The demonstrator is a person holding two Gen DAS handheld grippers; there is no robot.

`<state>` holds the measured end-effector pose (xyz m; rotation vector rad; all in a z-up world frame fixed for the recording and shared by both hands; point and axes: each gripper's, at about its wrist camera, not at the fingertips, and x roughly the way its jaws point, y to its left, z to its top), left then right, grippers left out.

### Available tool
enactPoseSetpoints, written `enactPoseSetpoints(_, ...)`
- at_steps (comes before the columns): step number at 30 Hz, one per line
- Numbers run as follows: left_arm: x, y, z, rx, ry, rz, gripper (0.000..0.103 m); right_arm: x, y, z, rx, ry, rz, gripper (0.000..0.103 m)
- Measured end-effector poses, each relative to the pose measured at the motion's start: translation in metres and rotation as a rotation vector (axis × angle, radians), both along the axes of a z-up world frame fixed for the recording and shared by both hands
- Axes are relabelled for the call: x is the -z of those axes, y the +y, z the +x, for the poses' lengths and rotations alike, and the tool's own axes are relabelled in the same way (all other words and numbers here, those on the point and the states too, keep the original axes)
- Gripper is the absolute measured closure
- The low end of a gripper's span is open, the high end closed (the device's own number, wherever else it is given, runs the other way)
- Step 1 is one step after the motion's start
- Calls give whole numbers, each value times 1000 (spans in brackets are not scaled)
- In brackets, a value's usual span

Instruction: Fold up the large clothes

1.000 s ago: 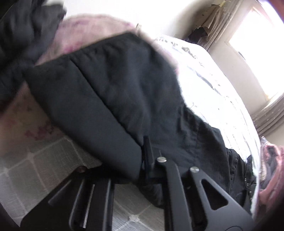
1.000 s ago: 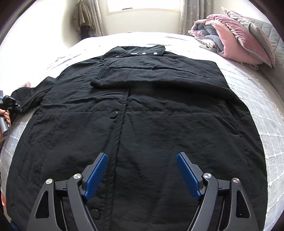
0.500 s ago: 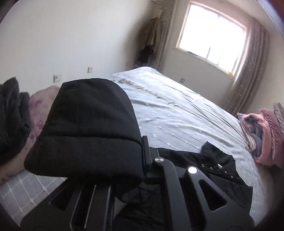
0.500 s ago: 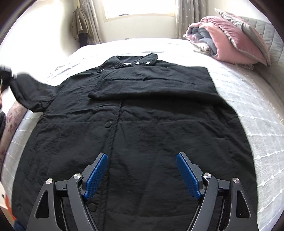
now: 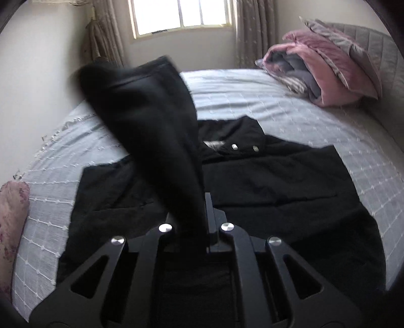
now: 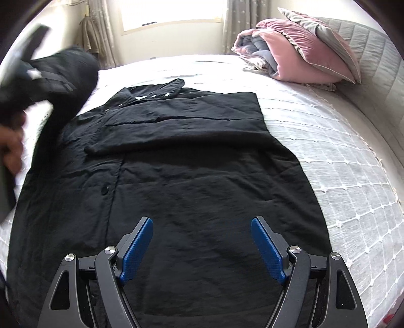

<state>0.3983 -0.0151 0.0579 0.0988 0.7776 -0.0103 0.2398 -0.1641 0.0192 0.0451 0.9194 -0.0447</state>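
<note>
A large black coat (image 6: pixel 192 176) lies flat on the bed, collar toward the window, its right sleeve folded across the chest. It also shows in the left wrist view (image 5: pixel 277 191). My left gripper (image 5: pixel 202 214) is shut on the coat's left sleeve (image 5: pixel 156 131) and holds it raised above the coat. In the right wrist view that sleeve (image 6: pixel 63 75) hangs in the air at the far left, by the person's hand. My right gripper (image 6: pixel 202 242) is open and empty, hovering over the coat's lower part.
A grey quilted bedspread (image 6: pixel 341 164) covers the bed. A folded pink and grey duvet with a pillow (image 6: pixel 298 55) lies at the head end on the right. A window with curtains (image 5: pixel 181 17) is behind. A floral pink cushion (image 5: pixel 10 214) sits at the left edge.
My left gripper has lifted the sleeve from the bed's left edge and swung it up and over toward the coat's middle. The right gripper stays open over the hem.
</note>
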Motion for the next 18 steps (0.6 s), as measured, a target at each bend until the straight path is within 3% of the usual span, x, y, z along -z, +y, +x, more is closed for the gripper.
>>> enactPoseSetpoints(3, 33, -15, 2, 42, 86, -11, 86, -3, -8, 1, 3, 0, 32, 22)
enactPoseSetpoints(5, 53, -26, 1, 69, 118, 22, 83, -6, -13, 0, 0, 1, 60, 22)
enactPoseSetpoints(7, 57, -32, -4, 86, 115, 66, 79, -7, -17, 0, -2, 3, 76, 22)
enactPoseSetpoints(12, 61, -42, -7, 118, 114, 85, 73, -9, -18, -2, 1, 0, 81, 22)
enactPoseSetpoints(15, 66, -51, -6, 144, 132, 83, 57, -7, -17, -1, -1, 8, 78, 22)
enactPoseSetpoints(18, 70, -60, -10, 151, 129, 113, 55, -5, -17, -1, -6, 17, 79, 22)
